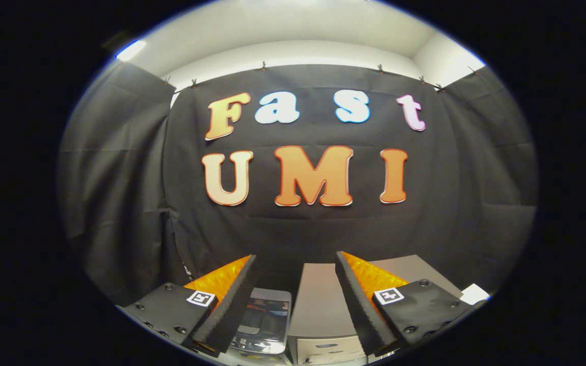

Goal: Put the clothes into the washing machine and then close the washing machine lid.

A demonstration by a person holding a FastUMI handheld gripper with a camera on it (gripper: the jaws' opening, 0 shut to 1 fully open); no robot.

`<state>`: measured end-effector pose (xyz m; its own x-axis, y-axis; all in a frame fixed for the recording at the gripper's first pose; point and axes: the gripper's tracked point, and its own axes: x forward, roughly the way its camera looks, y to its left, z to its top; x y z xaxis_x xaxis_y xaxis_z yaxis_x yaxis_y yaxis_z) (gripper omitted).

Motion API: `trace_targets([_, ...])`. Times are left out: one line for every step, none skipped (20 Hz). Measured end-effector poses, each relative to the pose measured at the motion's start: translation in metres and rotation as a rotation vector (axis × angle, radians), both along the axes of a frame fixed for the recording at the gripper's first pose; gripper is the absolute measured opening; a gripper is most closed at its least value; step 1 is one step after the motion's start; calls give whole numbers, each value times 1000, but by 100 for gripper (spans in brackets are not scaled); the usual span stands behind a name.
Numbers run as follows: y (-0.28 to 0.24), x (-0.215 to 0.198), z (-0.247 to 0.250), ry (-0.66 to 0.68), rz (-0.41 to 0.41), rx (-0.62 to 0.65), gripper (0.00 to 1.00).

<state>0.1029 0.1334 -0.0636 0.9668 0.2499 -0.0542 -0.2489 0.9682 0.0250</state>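
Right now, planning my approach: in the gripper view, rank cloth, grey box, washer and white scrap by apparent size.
1. cloth
2. grey box
3. washer, partly behind a finger, so unsure against the box
4. white scrap
Claw open, holding nothing.

Dim booth, lit from a bright ceiling; strong fisheye bending at the edges, centre sharp

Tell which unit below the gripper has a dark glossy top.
The washing machine between the open gripper's fingers, by the left one; the box beside it is plain grey.
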Motion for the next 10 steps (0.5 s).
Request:
trace_targets([-19, -4, 5, -8, -14, 13, 98])
trace_targets([-39, -6, 13, -22, -30, 12, 98])
trace_targets([-57, -10, 16, -30, -43, 4, 98])
trace_targets([-74, -12, 16, -28, -52, 0, 98])
trace_targets([-89, -16, 15, -24, -60, -3, 98])
trace_targets([-102, -19, 17, -25, -67, -7, 98])
trace_targets([-114, -21, 16, -23, -76, -11, 98])
trace_targets([-121, -23, 17, -21, -75, -9, 98])
trace_targets([-128, -24, 17, -23, -82, -12, 98])
trace_targets([-135, -25, 19, -28, -84, -13, 98])
